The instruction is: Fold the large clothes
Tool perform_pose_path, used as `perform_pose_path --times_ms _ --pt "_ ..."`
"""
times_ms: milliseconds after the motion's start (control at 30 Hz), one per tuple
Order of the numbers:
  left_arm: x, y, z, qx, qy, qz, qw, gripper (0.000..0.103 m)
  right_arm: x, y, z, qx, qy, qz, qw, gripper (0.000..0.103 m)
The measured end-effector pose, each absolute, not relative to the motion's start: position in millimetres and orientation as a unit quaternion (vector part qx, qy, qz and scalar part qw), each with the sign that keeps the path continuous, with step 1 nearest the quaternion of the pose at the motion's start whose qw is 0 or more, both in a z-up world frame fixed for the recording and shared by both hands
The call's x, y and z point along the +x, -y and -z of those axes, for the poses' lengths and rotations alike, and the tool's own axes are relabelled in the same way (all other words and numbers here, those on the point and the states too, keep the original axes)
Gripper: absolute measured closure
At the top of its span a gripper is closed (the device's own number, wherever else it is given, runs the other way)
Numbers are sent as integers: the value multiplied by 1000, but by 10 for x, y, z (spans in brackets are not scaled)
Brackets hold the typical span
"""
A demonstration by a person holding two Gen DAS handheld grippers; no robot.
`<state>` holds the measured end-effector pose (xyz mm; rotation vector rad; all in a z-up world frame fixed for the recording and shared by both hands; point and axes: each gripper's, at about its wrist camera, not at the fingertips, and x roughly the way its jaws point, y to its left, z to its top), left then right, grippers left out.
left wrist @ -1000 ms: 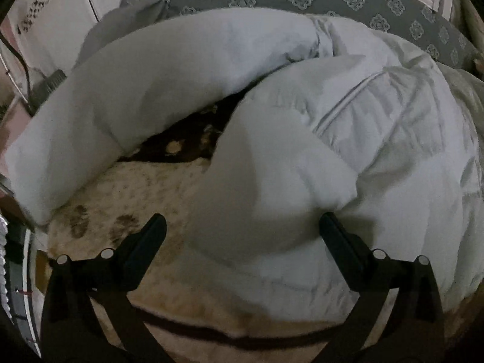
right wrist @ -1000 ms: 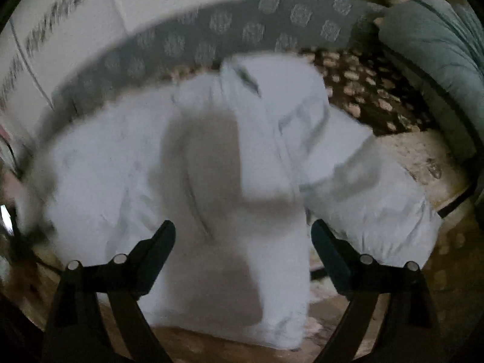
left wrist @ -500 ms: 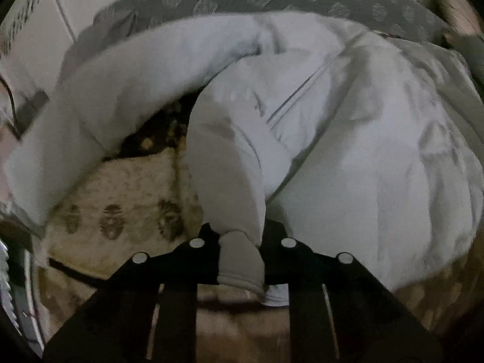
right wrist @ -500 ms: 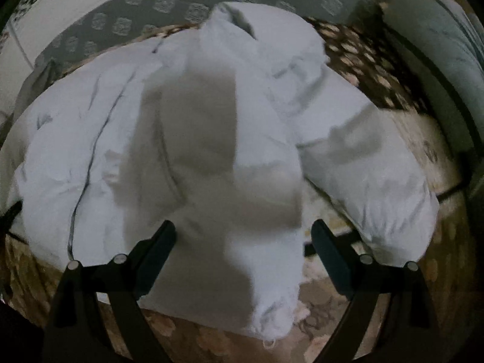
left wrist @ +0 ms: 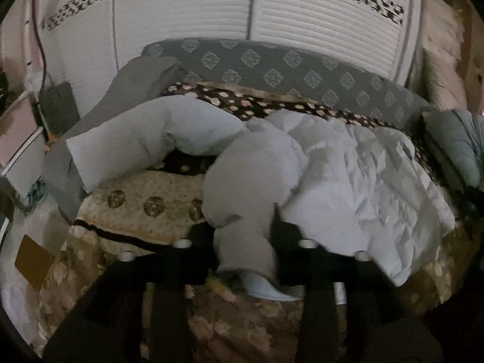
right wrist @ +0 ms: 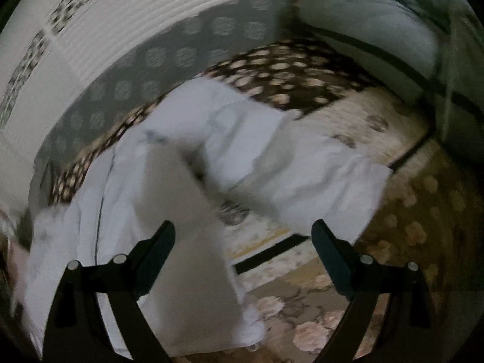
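A large white puffy jacket point(left wrist: 357, 175) lies crumpled on the patterned bed. My left gripper point(left wrist: 243, 245) is shut on one of its sleeves point(left wrist: 242, 187) and holds it lifted above the bed, the cuff hanging below the fingers. The other sleeve point(left wrist: 145, 139) stretches out to the left. In the right wrist view the jacket point(right wrist: 211, 151) lies across the bed with a sleeve point(right wrist: 187, 227) hanging close in front. My right gripper point(right wrist: 243, 239) is open, and that sleeve lies against its left finger.
The bed has a beige and brown floral blanket point(left wrist: 145, 193) and a grey patterned bedcover point(left wrist: 272, 69) at the back. White louvred doors point(left wrist: 257, 15) stand behind. A grey folded quilt point(right wrist: 378, 27) lies at the right. Furniture and cables point(left wrist: 39, 96) crowd the left.
My left gripper closed on the sleeve and has lifted it up and back from the bed. My right gripper stayed open and swung to the right over the jacket.
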<state>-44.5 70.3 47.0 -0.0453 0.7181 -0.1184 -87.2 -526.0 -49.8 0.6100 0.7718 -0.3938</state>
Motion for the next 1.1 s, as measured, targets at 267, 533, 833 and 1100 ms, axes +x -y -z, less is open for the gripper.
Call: perform_pose_path --times_ms 267,533,833,1100 --pt "20 -947 -874 35 -277 -68 958 3 -767 5865 929 346 -394 245 816 11" --pt "1175 -1524 21 45 -407 -161 898 3 -214 5966 1178 307 -434 239 813 11" --pt "1851 -1993 1040 11 -488 -222 844 3 226 5961 1393 230 -466 231 823 68" --pt "2008 -2718 1197 -142 -476 -255 830 103 -260 6377 569 186 -279 412 847 98"
